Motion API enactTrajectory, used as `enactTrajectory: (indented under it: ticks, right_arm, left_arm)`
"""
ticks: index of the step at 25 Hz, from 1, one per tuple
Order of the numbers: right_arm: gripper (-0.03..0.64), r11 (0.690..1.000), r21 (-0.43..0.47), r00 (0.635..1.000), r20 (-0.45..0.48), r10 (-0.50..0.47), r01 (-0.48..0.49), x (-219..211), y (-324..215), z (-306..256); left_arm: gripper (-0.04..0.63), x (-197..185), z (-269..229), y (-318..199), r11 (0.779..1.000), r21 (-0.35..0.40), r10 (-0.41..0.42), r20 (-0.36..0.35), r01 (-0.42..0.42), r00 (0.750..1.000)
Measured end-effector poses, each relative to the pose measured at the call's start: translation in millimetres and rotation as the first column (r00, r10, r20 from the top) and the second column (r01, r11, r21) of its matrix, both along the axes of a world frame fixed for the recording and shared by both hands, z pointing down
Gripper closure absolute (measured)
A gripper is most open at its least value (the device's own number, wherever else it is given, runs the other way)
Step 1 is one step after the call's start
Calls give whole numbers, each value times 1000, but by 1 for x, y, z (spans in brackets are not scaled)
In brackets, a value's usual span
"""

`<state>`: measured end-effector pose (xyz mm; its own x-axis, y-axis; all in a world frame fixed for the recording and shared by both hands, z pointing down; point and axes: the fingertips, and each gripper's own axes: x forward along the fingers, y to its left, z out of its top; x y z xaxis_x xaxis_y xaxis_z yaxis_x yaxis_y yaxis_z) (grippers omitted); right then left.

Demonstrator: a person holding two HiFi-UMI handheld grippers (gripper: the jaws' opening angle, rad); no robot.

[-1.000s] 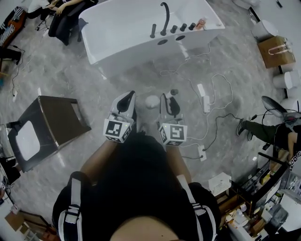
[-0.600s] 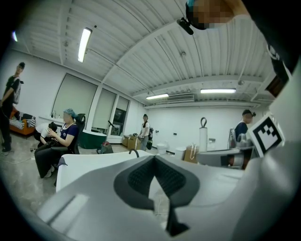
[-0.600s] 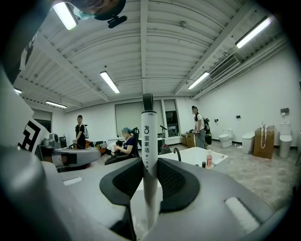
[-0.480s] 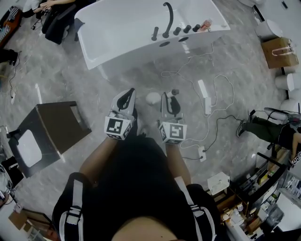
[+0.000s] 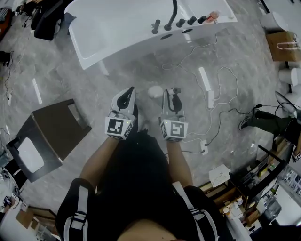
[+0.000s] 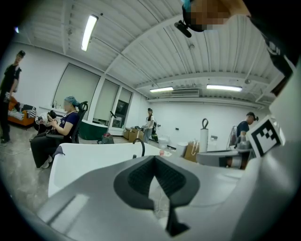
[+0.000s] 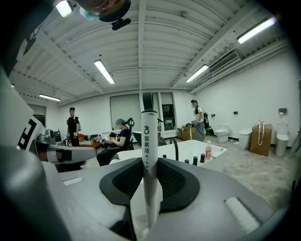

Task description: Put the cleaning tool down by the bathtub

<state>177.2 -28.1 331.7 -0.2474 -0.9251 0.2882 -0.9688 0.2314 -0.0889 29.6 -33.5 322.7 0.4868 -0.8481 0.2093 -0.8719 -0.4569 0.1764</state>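
Observation:
The cleaning tool [image 7: 149, 141] is a white rod with dark print and a black top, standing upright between my right gripper's [image 7: 149, 165] pads, which are shut on it. In the head view that gripper [image 5: 169, 93] is held over the grey floor, with the rod's dark top [image 5: 175, 90] at its tip. A white round piece [image 5: 154, 91] lies between the two grippers; whether it belongs to the tool I cannot tell. My left gripper [image 5: 130, 91] hangs beside it, pads [image 6: 141, 176] meeting at the tips with nothing between. The white bathtub [image 5: 122, 28] stands ahead, apart from both grippers.
A black faucet [image 5: 174, 13], knobs and a pink bottle [image 5: 214, 15] stand on the tub's rim. White cables and a power strip [image 5: 209, 98] trail across the floor on the right. A dark stool [image 5: 51, 127] is on the left. People sit and stand around the room.
Both grippers have travelled together toward the tub with the rod still gripped. The tub now sits higher and larger in the head view, and the stool has slid down the frame.

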Motion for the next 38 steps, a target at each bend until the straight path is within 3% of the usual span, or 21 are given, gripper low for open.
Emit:
enactTrajectory:
  ticks: [29,38]
  right_arm:
    - [522,987,-153,998,-29,50,-54,-34,-101,229]
    - [522,980,-194,998,-48,29,-38,-45,-124,302]
  left_arm:
    - [588,-45,176,-94,993,-120,-15,-5,14,1000]
    - [588,-54,223,-122,992,-119,-48,-37,44,998]
